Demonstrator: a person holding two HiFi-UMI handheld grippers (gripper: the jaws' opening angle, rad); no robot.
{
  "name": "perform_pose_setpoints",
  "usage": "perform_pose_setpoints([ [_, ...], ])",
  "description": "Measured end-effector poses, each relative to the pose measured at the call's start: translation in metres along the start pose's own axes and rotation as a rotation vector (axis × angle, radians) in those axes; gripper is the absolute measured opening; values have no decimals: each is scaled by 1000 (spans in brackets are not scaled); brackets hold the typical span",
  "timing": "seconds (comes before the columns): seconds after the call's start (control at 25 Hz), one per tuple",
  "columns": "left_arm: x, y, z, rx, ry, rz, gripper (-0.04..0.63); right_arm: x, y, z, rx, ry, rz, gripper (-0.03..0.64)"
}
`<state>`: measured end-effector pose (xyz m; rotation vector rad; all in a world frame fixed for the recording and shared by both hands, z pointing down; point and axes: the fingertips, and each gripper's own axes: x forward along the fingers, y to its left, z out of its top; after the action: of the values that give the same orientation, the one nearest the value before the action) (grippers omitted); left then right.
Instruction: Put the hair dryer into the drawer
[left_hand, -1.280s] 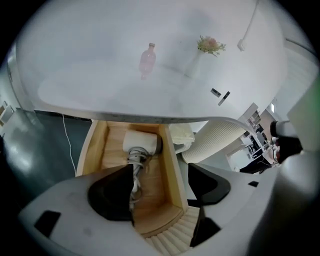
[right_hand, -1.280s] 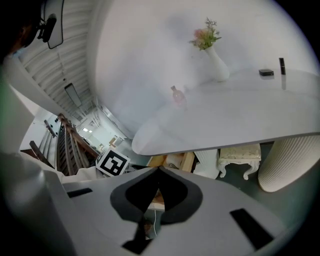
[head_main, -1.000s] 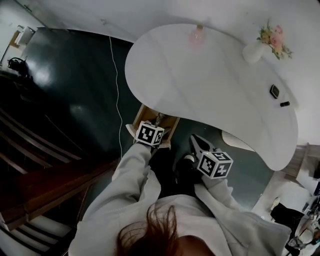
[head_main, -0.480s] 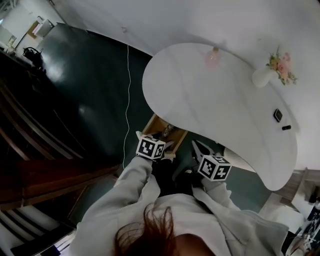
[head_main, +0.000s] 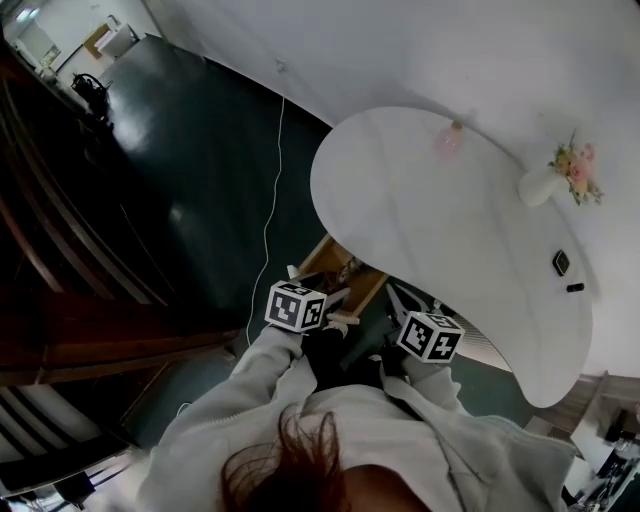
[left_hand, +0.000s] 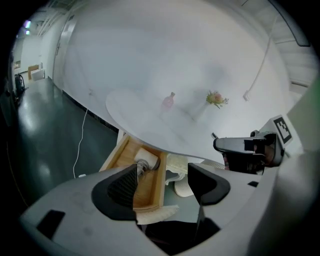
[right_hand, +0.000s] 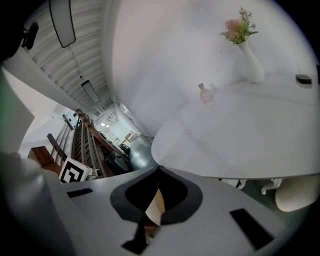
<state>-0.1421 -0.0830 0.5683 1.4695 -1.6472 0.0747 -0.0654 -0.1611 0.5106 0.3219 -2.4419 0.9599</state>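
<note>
Matt wooden drawer (left_hand: 148, 192) (glossy floor (left_hand: 44, 136))

The surface (head_main: 450, 220) covers the back of the drawer (left_hand: 149, 190), so I see only one round end of the hair dryer (left_hand: 146, 161). My left tongs (left_hand: 162, 175) block the drawer's near left part. Two small dark things (head_main: 561, 262) on the surface are too small to name.
</note>
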Motion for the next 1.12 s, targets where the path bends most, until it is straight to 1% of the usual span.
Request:
perform_pose_setpoints([
  [0.12,-17,7,7,-26,-64,20,314,3,4,0,-5,4,4,49],
  [0.2,-27,8,13,-37,-115,18,313,5,8,2,-15,4,9,49],
  [0.4,-55,10,27,-41,-219,17,310,11,20,7,-50,3,35,49],
  [0.44,-61,13,29,-42,-240,26,301,12,24,7,-59,3,40,49],
  [0.48,-68,17,32,-44,-263,40,271,13,28,7,-69,2,43,49],
  [0.52,-75,21,35,-44,-287,54,216,13,32,7,-78,-2,47,49],
  [0.56,-81,25,38,-43,-310,65,181,13,35,8,-86,-9,51,49],
  [0.64,-93,28,44,-34,-346,79,179,12,41,12,-101,-27,59,49],
  [0.68,-99,30,46,-26,-364,90,172,11,44,14,-114,-38,60,49],
  [0.72,-105,32,50,-16,-384,102,151,10,46,17,-131,-50,58,49],
  [0.8,-118,34,56,9,-438,116,85,7,51,22,-167,-74,49,49],
  [0.92,-133,28,68,42,-527,91,42,0,50,28,-188,-107,30,49],
  [1.0,-141,23,76,71,-575,85,32,-4,48,33,-190,-127,17,49],
  [1.12,-151,16,85,158,-621,111,25,-11,44,39,-205,-160,-14,49],
])
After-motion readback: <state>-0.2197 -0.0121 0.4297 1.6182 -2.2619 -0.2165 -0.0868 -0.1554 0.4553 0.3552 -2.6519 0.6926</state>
